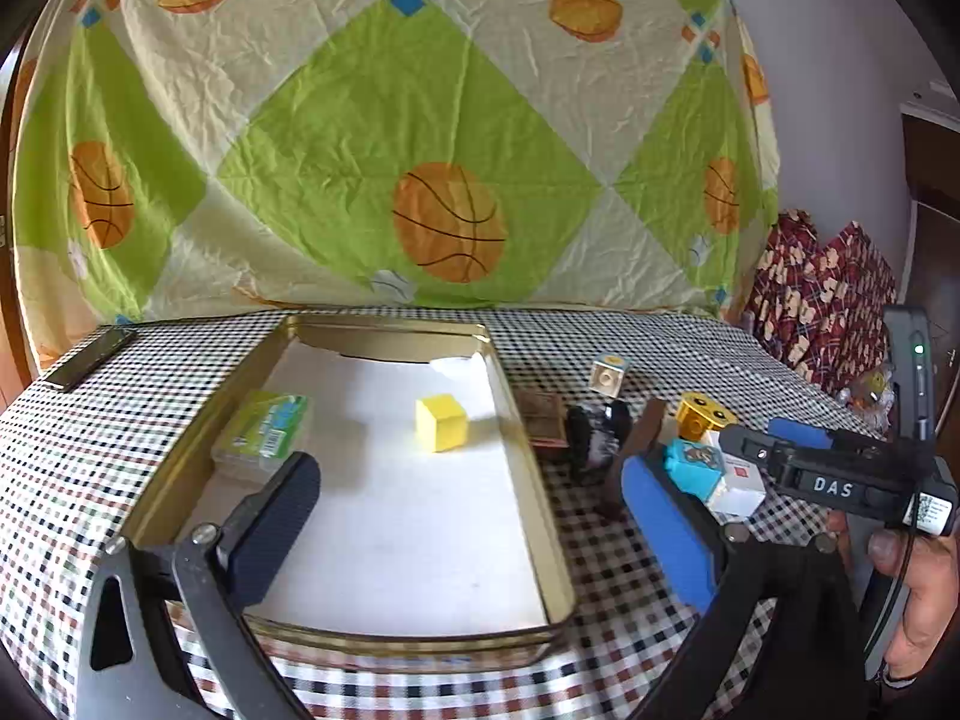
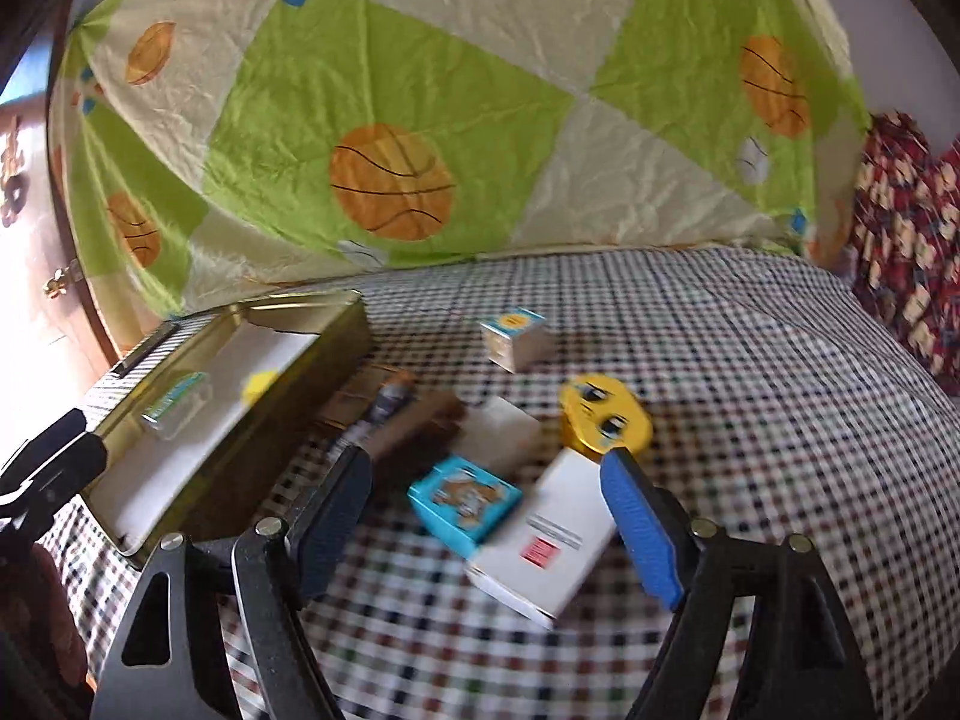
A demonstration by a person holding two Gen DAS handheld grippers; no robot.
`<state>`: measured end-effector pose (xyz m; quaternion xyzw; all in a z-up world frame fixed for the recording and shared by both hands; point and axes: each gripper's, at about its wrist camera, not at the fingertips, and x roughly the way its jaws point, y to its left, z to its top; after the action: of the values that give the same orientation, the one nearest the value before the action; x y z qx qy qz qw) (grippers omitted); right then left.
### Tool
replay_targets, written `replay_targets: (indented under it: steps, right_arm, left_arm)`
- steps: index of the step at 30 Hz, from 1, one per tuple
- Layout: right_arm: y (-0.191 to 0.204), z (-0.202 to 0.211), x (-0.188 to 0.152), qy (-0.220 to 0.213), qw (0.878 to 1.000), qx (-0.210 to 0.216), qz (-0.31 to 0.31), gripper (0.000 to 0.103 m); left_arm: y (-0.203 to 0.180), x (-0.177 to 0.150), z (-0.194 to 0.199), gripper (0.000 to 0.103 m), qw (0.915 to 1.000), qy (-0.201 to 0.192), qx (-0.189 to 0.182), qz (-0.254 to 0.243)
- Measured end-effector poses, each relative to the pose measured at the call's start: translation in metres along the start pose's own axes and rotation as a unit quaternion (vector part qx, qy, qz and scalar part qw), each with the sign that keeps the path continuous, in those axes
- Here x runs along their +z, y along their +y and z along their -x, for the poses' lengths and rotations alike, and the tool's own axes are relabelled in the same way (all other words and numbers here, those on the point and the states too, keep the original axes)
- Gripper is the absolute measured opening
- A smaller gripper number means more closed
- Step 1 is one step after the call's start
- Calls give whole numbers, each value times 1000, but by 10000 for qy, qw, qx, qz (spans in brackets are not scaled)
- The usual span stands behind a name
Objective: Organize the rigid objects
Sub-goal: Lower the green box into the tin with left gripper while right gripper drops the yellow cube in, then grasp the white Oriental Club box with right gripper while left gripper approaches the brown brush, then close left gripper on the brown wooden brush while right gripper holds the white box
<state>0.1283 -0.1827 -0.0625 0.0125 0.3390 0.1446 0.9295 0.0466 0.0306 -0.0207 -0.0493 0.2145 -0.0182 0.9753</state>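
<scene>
currently both tools stand released and grasp nothing. left gripper hangs over the gold tin tray, which already holds a yellow cube and a green packet. right gripper points at the loose pile beside the tray on the checked cloth: a blue box and white box lie between its spread jaws, apart from both pads. judged step: choosing the next piece. next move calls for closing squarely on one box alone. blur hides the dark items by the tray wall; the yellow round toy is partly covered.
</scene>
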Motion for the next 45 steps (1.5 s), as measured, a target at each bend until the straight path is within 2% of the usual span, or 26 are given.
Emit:
replay_targets:
  steps: [5,13,14,17,19,22,26,27,28,29,30,31,33,34,36,39,41,43,45]
  right_arm:
    - [-29,-14,-1,304,9978,-62,-588,81]
    - [-16,-22,-6,583,9982,120,-99,81]
    - [-16,-23,-7,689,9976,-58,-19,81]
    - [-28,-20,-9,732,9971,-152,-125,81]
    - [-34,-19,-9,717,9966,-380,-121,81]
    - [-37,-20,-6,753,9964,-384,-81,81]
    - [-30,-37,-3,1021,9923,-604,348,81]
    - [-31,-41,-4,1147,9909,-585,391,79]
    - [-32,-42,-5,1213,9907,-480,389,71]
    - [-31,-41,-4,1161,9912,-460,449,68]
    - [-31,-40,-4,1136,9914,-415,499,56]
    - [-30,-40,-4,1130,9916,-372,515,50]
    - [-30,-40,-5,1114,9918,-339,533,45]
    - [-29,-40,-5,1111,9918,-343,536,44]
    - [-30,-39,-5,1110,9919,-316,525,44]
    - [-32,-38,-4,1102,9925,-254,454,44]
    - [-32,-39,-3,1100,9927,-238,435,44]
    - [-32,-39,-3,1095,9929,-209,405,44]
    - [-34,-39,-2,1088,9933,-163,358,44]
  left_arm:
    - [-30,-3,-12,102,9995,129,-96,-284]
    - [-48,-4,-25,102,9989,289,-175,-309]
    - [-49,-4,-25,102,9989,292,-195,-311]
    - [-55,-3,-23,102,9987,257,-229,-386]
    - [-58,-2,-24,102,9985,264,-265,-393]
    - [-67,-1,-30,102,9974,373,-381,-492]
    - [-80,2,-42,102,9949,613,-550,-577]
    - [-83,3,-45,102,9945,641,-544,-617]
    - [-87,4,-47,102,9940,661,-549,-682]
    - [-90,5,-50,101,9932,693,-570,-742]
    - [-92,6,-53,96,9926,724,-578,-785]
    - [-94,7,-56,93,9918,771,-602,-818]
    - [-96,8,-64,78,9898,926,-675,-842]
    - [-96,7,-68,75,9888,1004,-712,-844]
    - [-99,6,-76,59,9866,1157,-761,-865]
    - [-99,5,-84,46,9848,1307,-813,-811]
    - [-102,6,-89,45,9838,1363,-775,-864]
    - [-105,5,-96,38,9818,1478,-791,-893]
    - [-108,7,-100,38,9815,1487,-737,-956]
